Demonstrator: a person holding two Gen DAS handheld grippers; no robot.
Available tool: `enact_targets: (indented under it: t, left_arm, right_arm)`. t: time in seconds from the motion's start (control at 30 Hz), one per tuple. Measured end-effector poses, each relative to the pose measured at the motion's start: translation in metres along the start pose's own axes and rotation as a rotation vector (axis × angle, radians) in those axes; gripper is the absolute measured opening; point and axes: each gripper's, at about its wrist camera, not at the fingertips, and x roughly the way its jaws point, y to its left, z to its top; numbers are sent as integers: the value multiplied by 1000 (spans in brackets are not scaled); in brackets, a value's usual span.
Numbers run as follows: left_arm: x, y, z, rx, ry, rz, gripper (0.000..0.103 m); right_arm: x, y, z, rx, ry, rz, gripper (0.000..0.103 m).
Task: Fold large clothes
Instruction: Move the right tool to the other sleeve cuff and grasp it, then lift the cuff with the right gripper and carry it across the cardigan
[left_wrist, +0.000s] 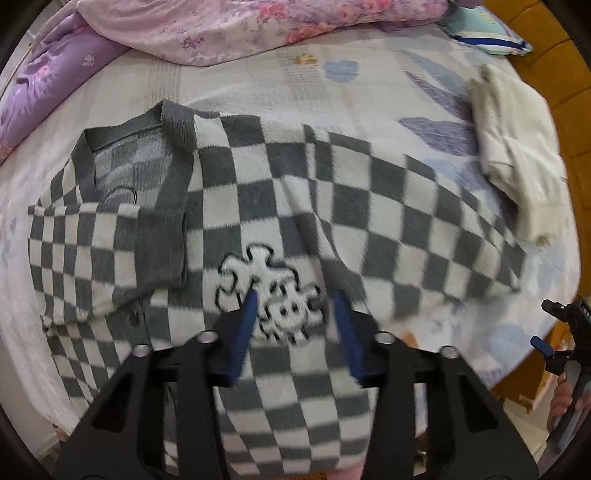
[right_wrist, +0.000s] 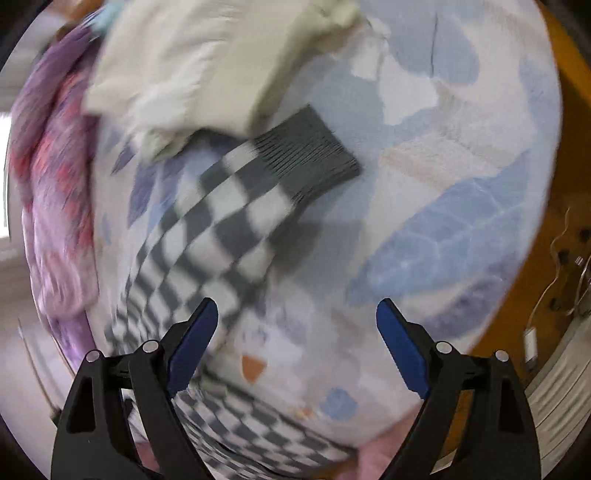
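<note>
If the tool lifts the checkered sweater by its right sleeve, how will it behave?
The grey-and-white checkered knit sweater looks soft and thick, so it would probably droop. Its grey ribbed cuff lies flat and limp. The fuzzy knit likely grips the bedsheet rather than sliding.

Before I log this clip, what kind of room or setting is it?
Most likely a bedroom: the checkered sweater is spread on a bed with a pastel printed sheet, a floral quilt is bunched at the far edge, and a folded cream garment lies to the side.
</note>
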Motion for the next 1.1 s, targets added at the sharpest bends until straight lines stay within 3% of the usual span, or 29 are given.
enact_targets:
  t: [0.1, 0.2, 0.27, 0.3, 0.33, 0.37, 0.47, 0.73, 0.8, 0.97, 1.03, 1.1]
  left_arm:
    - [19, 5, 14, -30, -35, 32, 20]
    - [41, 13, 24, -70, -19, 26, 5]
    - [48, 14, 26, -76, -14, 28, 3]
    - [52, 14, 26, -73, -15, 31, 2]
    - [56, 13, 27, -69, -13, 37, 2]
    - [59, 12, 28, -69, -8, 37, 2]
    - [70, 6, 32, -72, 10, 33, 2]
    - [106, -27, 45, -12, 34, -18, 2]
    - [129, -33, 46, 5, 77, -10, 2]
    - [139, -37, 54, 3, 65, -20, 1]
    - [141, -36, 55, 3, 60, -30, 1]
    - [143, -34, 53, 8, 47, -38, 1]
  right_arm:
    - [34, -14, 25, 139, 46, 68, 84]
    - [55, -23, 42, 254, 14, 138, 83]
    - [60, -28, 49, 331, -34, 133, 70]
    - [59, -31, 50, 369, -60, 128, 53]
    - [56, -34, 51, 407, -105, 158, 25]
    - [53, -36, 52, 423, -131, 195, 12]
    - [33, -36, 49, 439, -171, 246, 9]
    - [-59, 29, 23, -16, -343, 177, 8]
    - [-83, 53, 11, -137, -401, 192, 8]
    - [-116, 110, -17, -444, -500, 213, 8]
    - [-104, 120, -13, -476, -518, 168, 8]
    - [-83, 111, 9, -403, -475, 117, 8]
